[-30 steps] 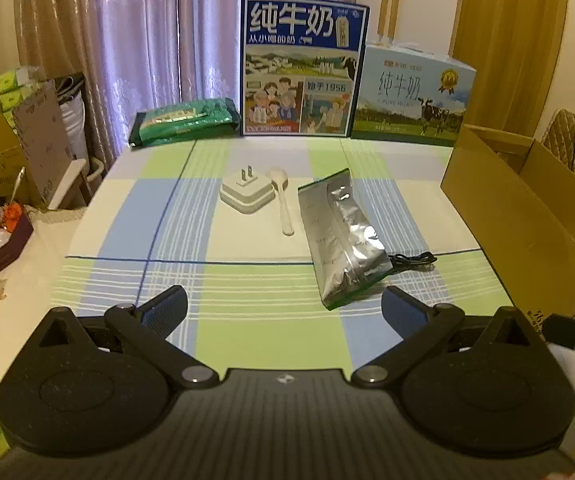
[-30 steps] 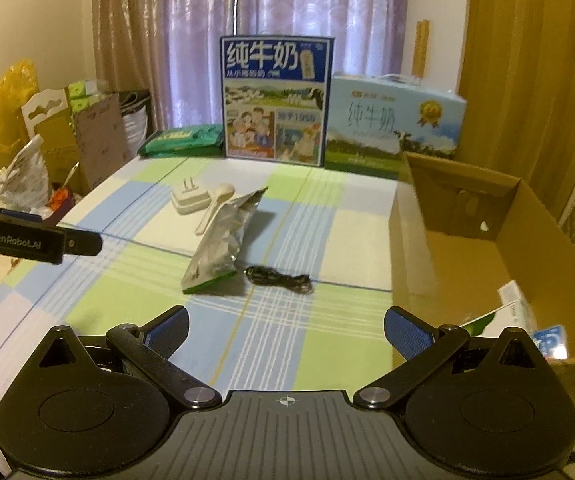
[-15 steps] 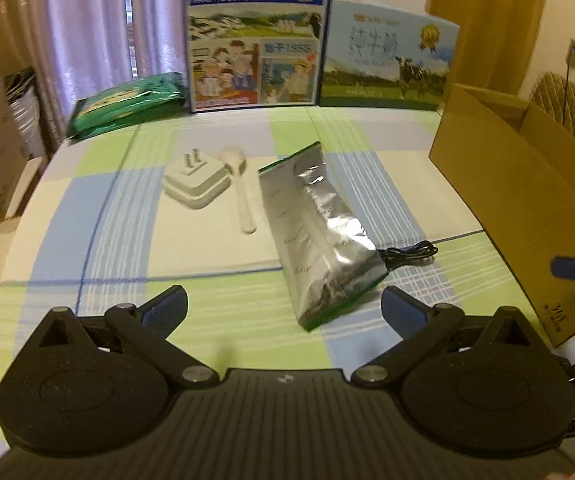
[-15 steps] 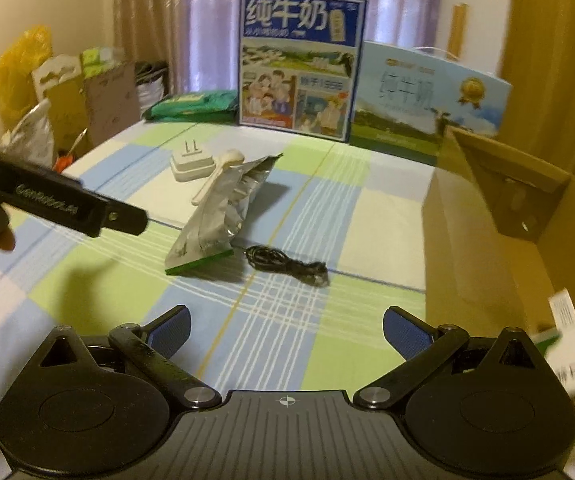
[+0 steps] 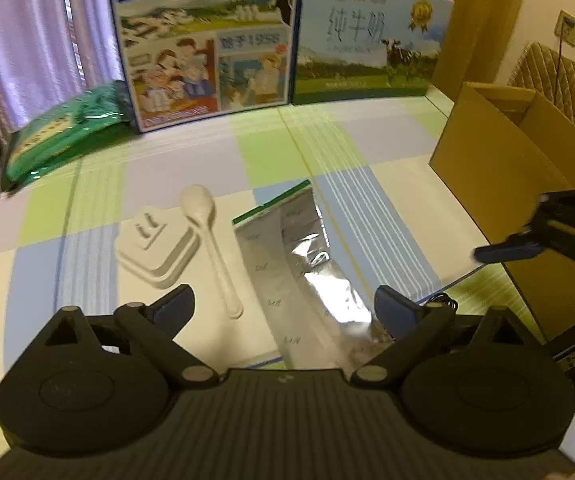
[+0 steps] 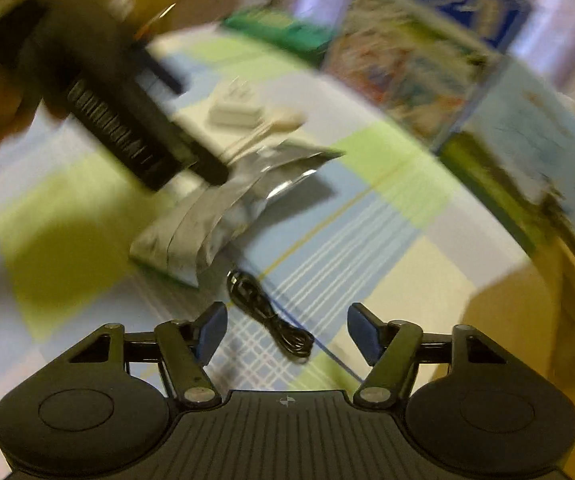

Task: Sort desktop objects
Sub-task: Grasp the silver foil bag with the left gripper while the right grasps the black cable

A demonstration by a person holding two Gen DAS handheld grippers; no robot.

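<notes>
Left wrist view has the left gripper (image 5: 283, 308) hanging low over the checked tablecloth (image 5: 367, 136), jaws spread wide and holding nothing, with the crinkly silver foil pouch with a green edge (image 5: 307, 276) sitting right between and just ahead of the fingers. The pouch's long axis runs pretty much away from the camera, leaning a bit left at the far end, so the open fingers straddle its short width, which looks like the handy way to pinch it. Just left of it lie a white plastic spoon (image 5: 211, 240), handle pointing back toward the gripper, and a white plug adapter (image 5: 155, 248) with its prongs up. Over on the right wrist view, which is badly smeared, the right gripper (image 6: 287, 336) is also released and empty, and the small coiled black cable (image 6: 271, 320) lies on the cloth between its fingertips, its length slanting from far-left to near-right. My guess is left takes the pouch and right takes the cable, since each is clearly nearer its own item. The open brown cardboard box (image 5: 499, 152) stands at the table's right side, so both things probably travel that way.
</notes>
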